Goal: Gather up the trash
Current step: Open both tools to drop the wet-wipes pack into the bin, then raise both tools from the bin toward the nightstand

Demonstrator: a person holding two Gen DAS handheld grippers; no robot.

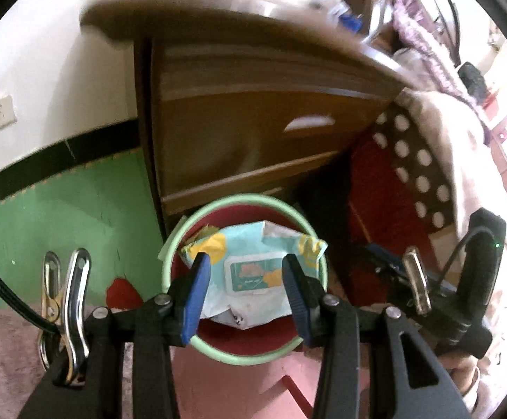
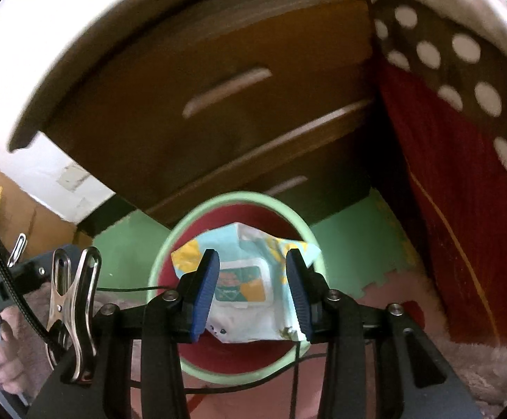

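Wooden nightstand (image 1: 253, 132) behind the bin (image 1: 169, 244): wipes pack (image 1: 250, 276) lies inside, straight below both half-open, empty grippers, left gripper (image 1: 246, 293) and right gripper (image 2: 253, 289).

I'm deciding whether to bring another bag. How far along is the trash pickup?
Done: a wet-wipes packet lies across the mouth of the green-rimmed bin in front of the wooden drawer unit. In hand: nothing; the left tool and right tool both hover open above the packet, pads clear of it. Left: no other trash is visible from these views.
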